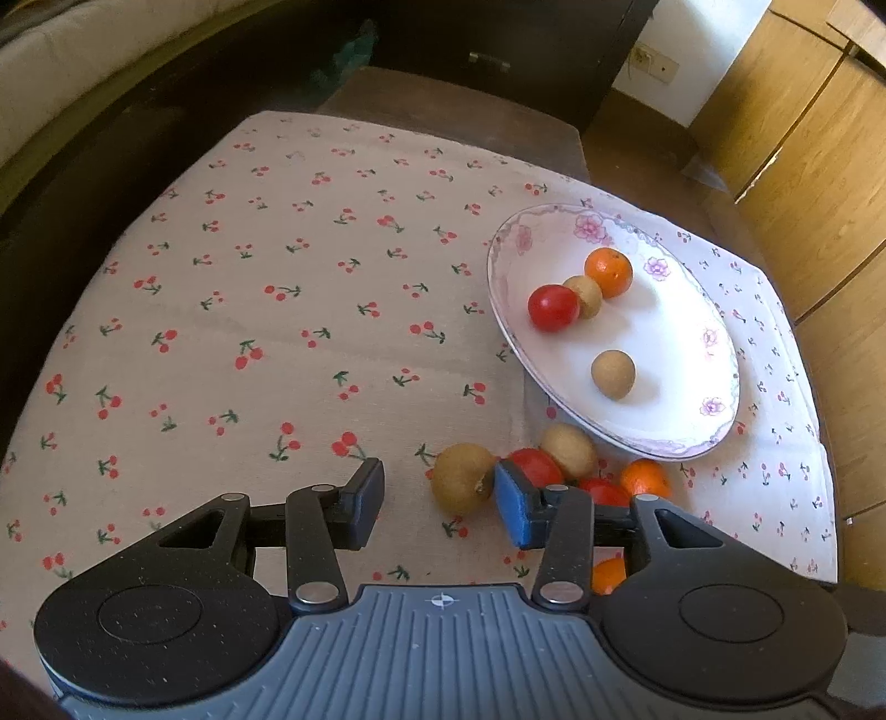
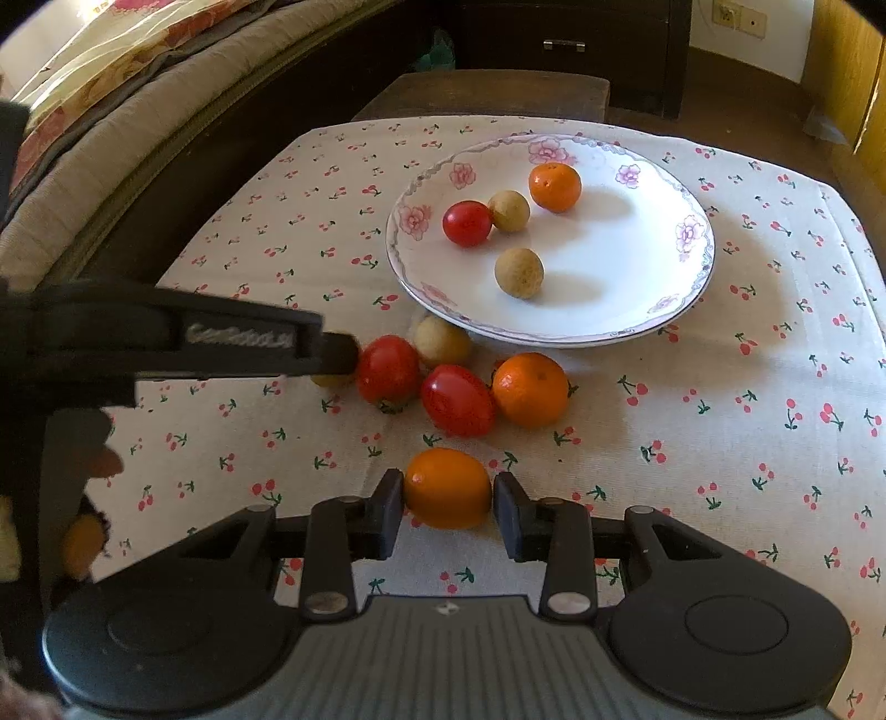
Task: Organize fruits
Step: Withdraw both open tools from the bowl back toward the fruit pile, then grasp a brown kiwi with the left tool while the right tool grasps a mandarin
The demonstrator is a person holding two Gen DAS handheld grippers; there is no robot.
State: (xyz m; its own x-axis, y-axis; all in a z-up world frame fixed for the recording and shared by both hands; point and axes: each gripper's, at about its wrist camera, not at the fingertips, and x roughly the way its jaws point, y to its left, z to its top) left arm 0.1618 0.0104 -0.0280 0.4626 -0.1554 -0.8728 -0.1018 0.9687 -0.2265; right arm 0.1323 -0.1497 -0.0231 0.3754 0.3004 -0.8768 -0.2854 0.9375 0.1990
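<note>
A cherry-print tablecloth [image 2: 692,443], thin woven fabric, covers the table. Nearest, the right gripper [image 2: 447,512] has its black jaws closed against both sides of a smooth oval kumquat [image 2: 447,487] resting on the cloth. The left gripper [image 1: 437,501] is spread wide with nothing between its pads; a matte brown longan [image 1: 462,484] lies just beside its blue-padded finger. Beyond sit loose fruits in a touching cluster: two glossy cherry tomatoes [image 2: 387,368] [image 2: 457,400], a dimpled mandarin [image 2: 530,389] and a second longan [image 2: 443,340]. Farther on, a shallow white porcelain plate [image 2: 653,266] with pink floral rim holds a tomato [image 2: 467,222], two longans [image 2: 508,210] [image 2: 519,272] and an orange [image 2: 554,186]. Behind stand a dark wooden cabinet [image 2: 565,33], a cushioned sofa [image 2: 111,155] at left, and wood panelling [image 1: 803,138] at right.
</note>
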